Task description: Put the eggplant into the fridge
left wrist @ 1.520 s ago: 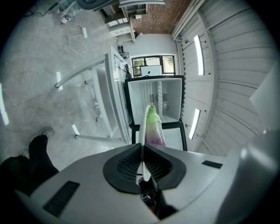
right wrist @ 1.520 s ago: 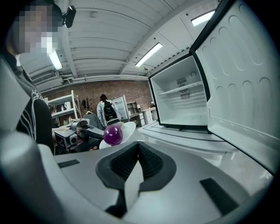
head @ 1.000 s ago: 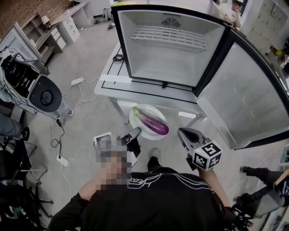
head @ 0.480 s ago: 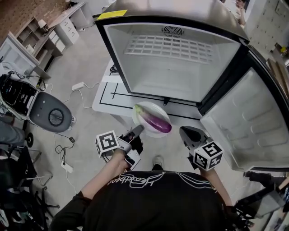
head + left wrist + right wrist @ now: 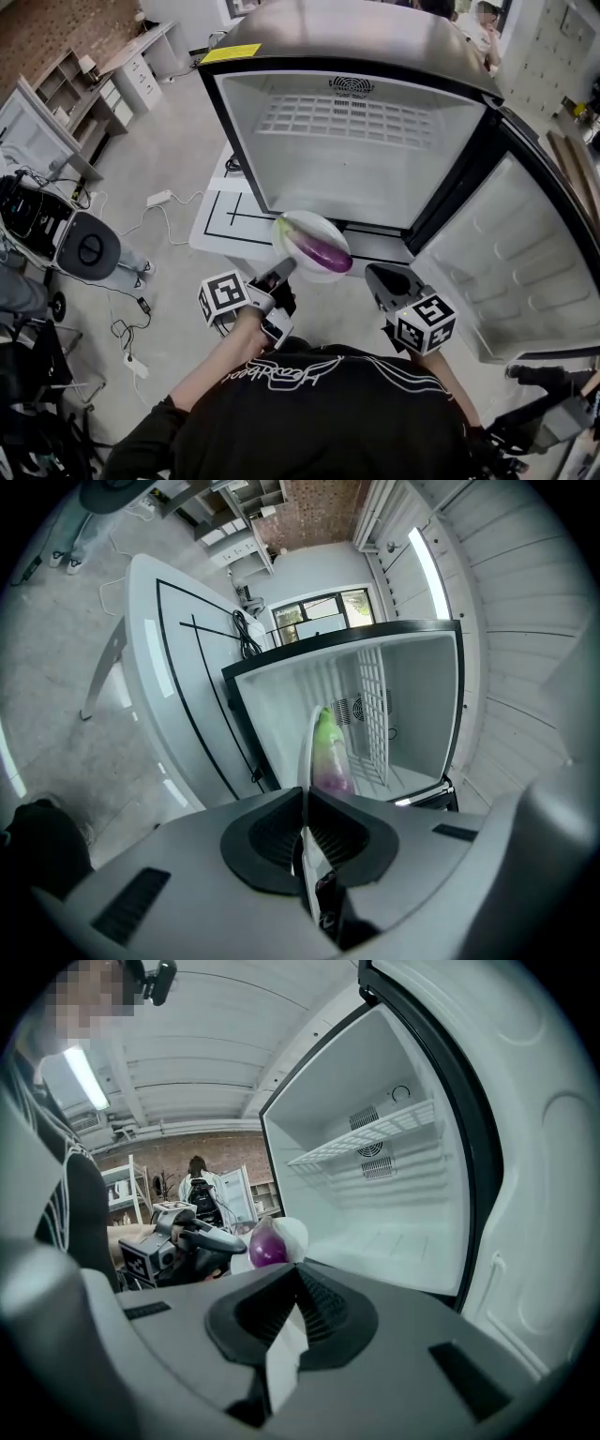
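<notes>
A purple eggplant with a green stem lies on a white plate. My left gripper is shut on the plate's near rim and holds it in the air over the white table's front edge, just before the open fridge. In the left gripper view the plate stands edge-on between the jaws, with the eggplant beyond. My right gripper is shut and empty, to the right of the plate. The right gripper view shows the eggplant and the left gripper to its left.
The fridge is empty inside, with a wire shelf at the top. Its door hangs wide open at the right. A round machine base and cables lie on the floor at the left.
Both grippers and the plate with the eggplant have moved forward toward the fridge. The fridge opening now fills more of the head view.
</notes>
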Tool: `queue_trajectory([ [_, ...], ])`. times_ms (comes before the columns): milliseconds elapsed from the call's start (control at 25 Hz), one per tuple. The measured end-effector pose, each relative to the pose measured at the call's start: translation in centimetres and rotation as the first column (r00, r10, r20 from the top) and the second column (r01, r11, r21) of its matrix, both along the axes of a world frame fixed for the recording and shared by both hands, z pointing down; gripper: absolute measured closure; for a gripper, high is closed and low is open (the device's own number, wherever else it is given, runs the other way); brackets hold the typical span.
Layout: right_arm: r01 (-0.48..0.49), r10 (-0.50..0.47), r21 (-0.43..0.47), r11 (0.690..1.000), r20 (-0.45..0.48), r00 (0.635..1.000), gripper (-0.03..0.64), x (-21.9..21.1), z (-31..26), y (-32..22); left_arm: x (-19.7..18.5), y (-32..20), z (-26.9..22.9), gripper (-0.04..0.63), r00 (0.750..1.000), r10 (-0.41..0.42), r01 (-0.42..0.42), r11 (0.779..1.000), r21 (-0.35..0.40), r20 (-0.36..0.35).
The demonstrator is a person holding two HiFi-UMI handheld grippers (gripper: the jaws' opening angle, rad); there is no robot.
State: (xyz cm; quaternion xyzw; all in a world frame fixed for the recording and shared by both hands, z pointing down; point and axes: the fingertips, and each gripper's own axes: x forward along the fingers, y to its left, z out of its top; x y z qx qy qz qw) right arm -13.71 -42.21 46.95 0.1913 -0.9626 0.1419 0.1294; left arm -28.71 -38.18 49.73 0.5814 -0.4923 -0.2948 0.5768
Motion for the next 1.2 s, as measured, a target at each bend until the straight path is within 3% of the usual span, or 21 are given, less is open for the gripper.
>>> queue_trajectory([
  [360, -0.049, 0.048, 0.041, 0.998, 0.020, 0.999, 0.609, -0.1, -0.1, 1.2, -0.5, -1.9, 0.5, 0.570, 0.996, 0.032, -0.033, 0.999, 0.014, 0.080],
  [800, -0.118, 0.117, 0.079, 0.990, 0.016, 0.993, 0.609, -0.8, -1.4, -2.6, -0.3, -8.0, 1.7, 0.570, 0.979, 0.065, -0.065, 0.998, -0.007, 0.193],
  [1200, -0.123, 0.122, 0.094, 0.988, 0.018, 0.992, 0.609, -2.3, -2.9, -6.7, 0.5, -15.8, 2.1, 0.569, 0.983, 0.044, -0.040, 0.999, -0.024, 0.179],
])
